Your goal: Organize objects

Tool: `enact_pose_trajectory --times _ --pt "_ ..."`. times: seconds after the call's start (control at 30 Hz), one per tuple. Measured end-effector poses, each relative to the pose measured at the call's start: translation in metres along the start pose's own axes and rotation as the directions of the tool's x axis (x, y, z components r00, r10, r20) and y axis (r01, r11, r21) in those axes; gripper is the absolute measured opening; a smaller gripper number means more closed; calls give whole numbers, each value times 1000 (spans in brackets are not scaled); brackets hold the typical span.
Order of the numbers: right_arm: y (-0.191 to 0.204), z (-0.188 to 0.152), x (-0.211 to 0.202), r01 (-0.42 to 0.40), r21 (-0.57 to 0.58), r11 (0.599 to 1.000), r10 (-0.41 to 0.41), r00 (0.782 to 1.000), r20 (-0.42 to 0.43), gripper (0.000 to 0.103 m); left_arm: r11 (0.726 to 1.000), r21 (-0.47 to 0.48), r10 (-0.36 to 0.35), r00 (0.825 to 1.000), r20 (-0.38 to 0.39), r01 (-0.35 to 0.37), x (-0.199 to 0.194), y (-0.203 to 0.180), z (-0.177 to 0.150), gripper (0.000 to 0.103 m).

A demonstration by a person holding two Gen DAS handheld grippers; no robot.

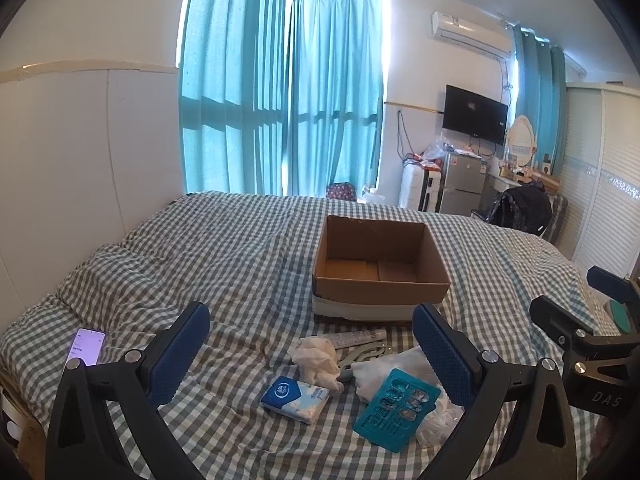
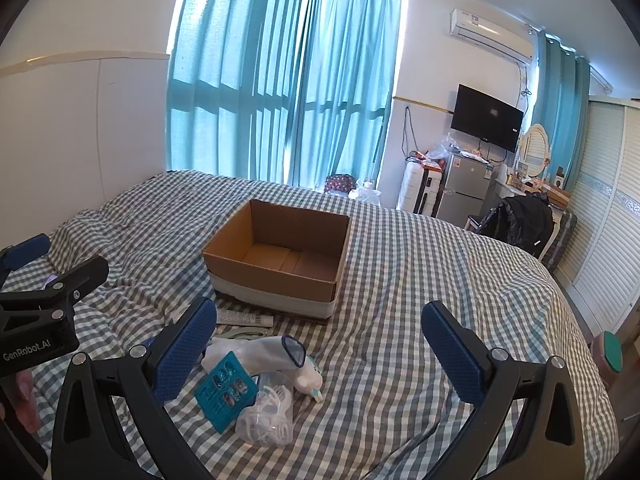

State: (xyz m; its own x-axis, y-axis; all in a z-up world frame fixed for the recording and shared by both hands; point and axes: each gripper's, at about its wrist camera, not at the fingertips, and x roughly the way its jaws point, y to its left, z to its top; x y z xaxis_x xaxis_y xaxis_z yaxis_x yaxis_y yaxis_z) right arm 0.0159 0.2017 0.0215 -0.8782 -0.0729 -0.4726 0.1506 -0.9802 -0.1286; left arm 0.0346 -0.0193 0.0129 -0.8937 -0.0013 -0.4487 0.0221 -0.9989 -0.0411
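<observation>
- Phone (image 1: 87, 346): lit screen up on the checked bed (image 1: 240, 240), far left of the box and well apart from it.
- Left gripper (image 1: 312, 354): jaws spread wide, holding nothing; it hangs over the bed on the near side of the box, above the loose items.
- Tissue pack (image 1: 295, 398): blue and white, lying flat, near side of the box and left of its middle.
- Crumpled cloth (image 1: 316, 358): white, between the tissue pack and the box, touching neither wall.
- Tube (image 2: 245, 317): white, lying along the foot of the box's near wall, just beside it.
- Teal card (image 2: 226, 396): a blister card, lying tilted on the near side of the box, overlapping a white bundle (image 2: 256, 354).
- Clear bag (image 2: 268, 414): holds white cord, touching the teal card's right edge, farther from the box than the card.
- Box (image 2: 276, 280): open cardboard, upright at the middle of the bed, nothing showing inside.
- Right gripper (image 2: 320, 356): jaws equally wide, holding nothing; it hangs to the near right of the box, over bare bedding.
- TV (image 2: 486, 117): on the wall beyond the box, to its right.
</observation>
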Motion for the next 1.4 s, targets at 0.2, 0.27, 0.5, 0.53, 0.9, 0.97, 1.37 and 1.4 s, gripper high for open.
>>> enact_pose_trajectory --times 0.2,0.27,0.5,0.53,0.9,0.97,1.37,1.4 --pt "6 -4 -5 -4 -11 1000 4 1000 -8 103 1000 2 2 1000 2 -2 -5 5 -4 103" --pt "8 -6 -5 -7 -14 1000 7 1000 -14 103 1000 4 8 1000 -5 -8 -4 6 -7 103" --pt "23 -34 26 -47 -35 998 43 992 -123 102 998 21 59 995 -85 -58 22 18 -32 103" --pt "25 -39 33 -50 -42 998 44 988 -145 100 998 16 62 993 -103 -61 26 21 -36 103" --pt "38 -101 105 -115 -15 993 101 919 -381 75 997 19 71 954 -292 -69 95 32 -95 98" --pt "37 -109 115 -112 -6 994 99 908 -407 69 998 18 68 946 -316 -66 104 31 -102 97" --pt "47 -130 150 -205 35 978 197 860 -471 69 998 42 65 910 -410 -52 155 22 -127 94" --pt "46 -130 151 -208 35 978 200 861 -467 69 998 43 60 909 -412 -46 159 22 -127 94"
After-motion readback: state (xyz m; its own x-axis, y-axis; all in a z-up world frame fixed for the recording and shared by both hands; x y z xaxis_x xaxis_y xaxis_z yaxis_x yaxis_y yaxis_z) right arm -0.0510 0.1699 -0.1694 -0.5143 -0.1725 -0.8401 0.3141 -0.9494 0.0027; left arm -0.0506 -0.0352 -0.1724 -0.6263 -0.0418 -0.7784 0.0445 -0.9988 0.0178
